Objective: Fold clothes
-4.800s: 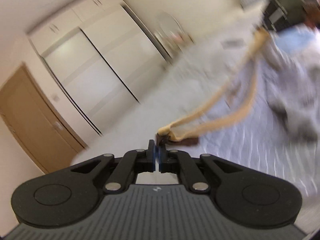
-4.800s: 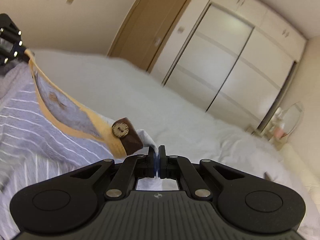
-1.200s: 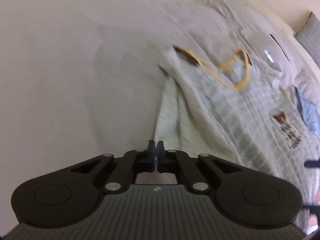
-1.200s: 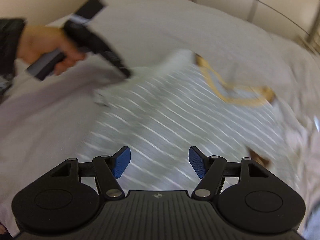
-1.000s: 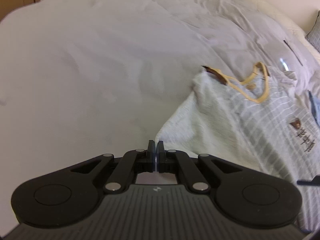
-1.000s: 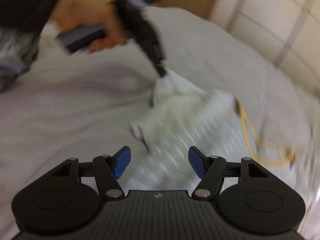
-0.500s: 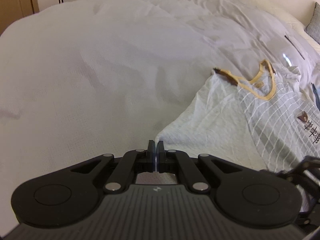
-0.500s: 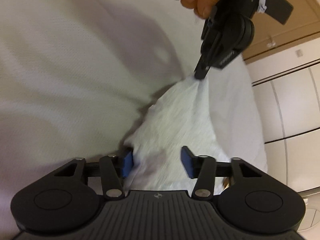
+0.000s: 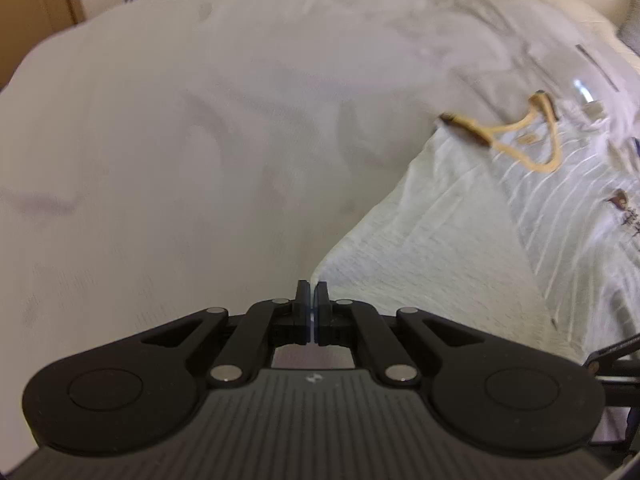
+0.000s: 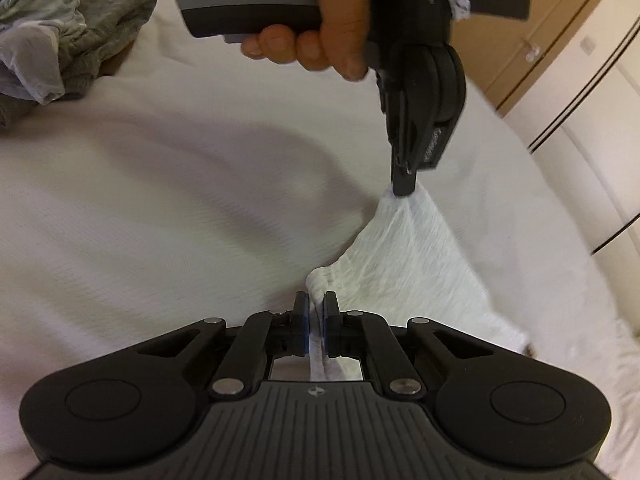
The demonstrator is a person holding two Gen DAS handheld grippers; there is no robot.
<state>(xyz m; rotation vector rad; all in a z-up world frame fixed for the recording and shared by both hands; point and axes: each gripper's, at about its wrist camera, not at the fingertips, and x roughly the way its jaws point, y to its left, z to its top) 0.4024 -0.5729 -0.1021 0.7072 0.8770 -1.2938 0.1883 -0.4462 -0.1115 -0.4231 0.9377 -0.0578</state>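
Two tongs [image 9: 311, 289] [image 10: 316, 300] each pinch the shirt [image 9: 460, 240] hem, collar [image 9: 520, 140] pointing away.

White tee [image 9: 460, 248] with thin pale stripes and a mustard-yellow neckline [image 9: 540, 156], plain white bedspread [image 9: 180, 140], grey crumpled clothes [image 10: 76, 36], tan wooden door [image 10: 560, 32].

A shirt [image 9: 460, 248] lies on the bed [image 9: 200, 140], spreading ahead and to the right of the left tongs [image 9: 310, 304]. The right tongs [image 10: 315, 312] sit at its near corner. A heap of clothes [image 10: 60, 40] lies far left of them.
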